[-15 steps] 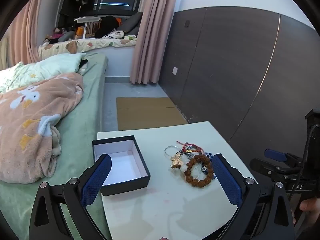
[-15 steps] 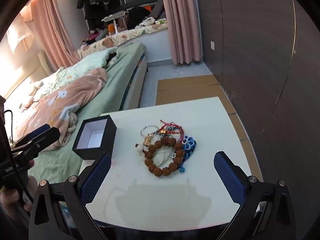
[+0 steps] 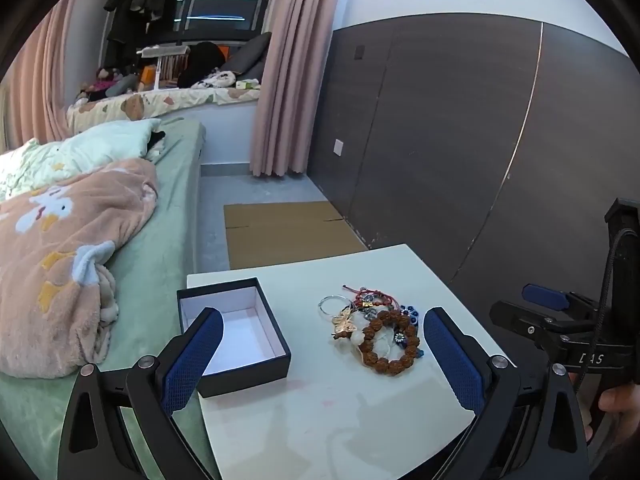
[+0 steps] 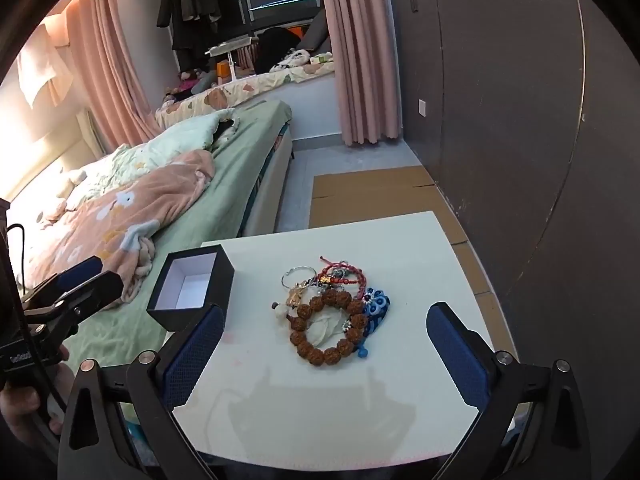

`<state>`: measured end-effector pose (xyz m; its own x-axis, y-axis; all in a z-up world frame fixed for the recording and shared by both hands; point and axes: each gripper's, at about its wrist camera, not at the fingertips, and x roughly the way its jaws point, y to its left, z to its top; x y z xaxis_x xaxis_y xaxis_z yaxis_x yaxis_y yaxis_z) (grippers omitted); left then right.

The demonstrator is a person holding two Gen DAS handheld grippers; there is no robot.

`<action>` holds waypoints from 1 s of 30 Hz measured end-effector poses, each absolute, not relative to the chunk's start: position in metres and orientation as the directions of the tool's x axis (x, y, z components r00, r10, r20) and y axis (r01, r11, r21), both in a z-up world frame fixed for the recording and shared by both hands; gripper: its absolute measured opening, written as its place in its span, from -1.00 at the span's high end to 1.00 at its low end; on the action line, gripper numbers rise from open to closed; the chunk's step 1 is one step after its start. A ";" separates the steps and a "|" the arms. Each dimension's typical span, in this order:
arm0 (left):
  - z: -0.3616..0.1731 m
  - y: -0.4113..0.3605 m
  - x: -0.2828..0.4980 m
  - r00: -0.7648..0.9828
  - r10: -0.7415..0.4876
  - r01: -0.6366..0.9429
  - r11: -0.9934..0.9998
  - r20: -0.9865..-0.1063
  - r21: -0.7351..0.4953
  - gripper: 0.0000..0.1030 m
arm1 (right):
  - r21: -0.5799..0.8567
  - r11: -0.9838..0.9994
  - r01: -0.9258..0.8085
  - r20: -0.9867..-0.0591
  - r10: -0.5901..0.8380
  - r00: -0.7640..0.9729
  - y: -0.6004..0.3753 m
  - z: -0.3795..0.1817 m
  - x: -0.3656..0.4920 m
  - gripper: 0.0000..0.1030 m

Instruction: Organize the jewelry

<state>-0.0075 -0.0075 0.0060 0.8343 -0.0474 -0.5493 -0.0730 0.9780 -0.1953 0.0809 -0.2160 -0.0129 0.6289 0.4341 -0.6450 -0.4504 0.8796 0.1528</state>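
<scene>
I see left tongs point(image 3: 322, 354) wide apart, holding nothing, hovering over near edge of white tabletop point(image 3: 352, 416). Right tongs point(image 4: 324, 344) also wide, nothing between pads. Jewelry pile point(image 4: 334, 310) lies on tabletop, just right of black box point(image 3: 234, 336), not touching it. Brown bead bracelet point(image 4: 326, 328) on top of pile. Box open, inside white. Bed point(image 3: 160, 240) left of box.

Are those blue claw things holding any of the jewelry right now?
No. Both the left hand-held gripper and the right hand-held gripper are open and empty; the jewelry pile lies untouched on the table.
</scene>
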 end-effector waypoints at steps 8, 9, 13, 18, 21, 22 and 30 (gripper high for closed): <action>0.006 -0.011 -0.008 0.839 -0.068 -0.053 0.977 -0.539 -0.206 -0.95 | 0.150 0.881 -0.449 -0.637 0.433 0.637 -0.220 -0.010 0.081 -0.99; 0.006 -0.012 -0.009 0.839 -0.068 -0.052 0.978 -0.539 -0.204 -0.95 | 0.151 0.881 -0.448 -0.637 0.433 0.638 -0.220 -0.010 0.082 -0.99; 0.006 -0.014 -0.008 0.839 -0.073 -0.047 0.977 -0.539 -0.206 -0.95 | 0.147 0.883 -0.446 -0.637 0.430 0.640 -0.219 -0.009 0.083 -0.99; 0.004 -0.014 -0.009 0.839 -0.073 -0.044 0.979 -0.539 -0.200 -0.95 | 0.146 0.885 -0.442 -0.635 0.427 0.644 -0.219 -0.008 0.083 -0.99; 0.004 -0.016 -0.009 0.838 -0.077 -0.040 0.979 -0.541 -0.201 -0.95 | 0.146 0.883 -0.445 -0.634 0.429 0.643 -0.220 -0.008 0.083 -0.99; 0.004 -0.016 -0.009 0.838 -0.077 -0.039 0.979 -0.541 -0.200 -0.95 | 0.145 0.883 -0.447 -0.634 0.430 0.644 -0.220 -0.008 0.083 -0.99; 0.002 -0.015 -0.007 0.840 -0.076 -0.038 0.980 -0.538 -0.196 -0.95 | 0.140 0.881 -0.452 -0.635 0.431 0.642 -0.218 -0.009 0.081 -0.99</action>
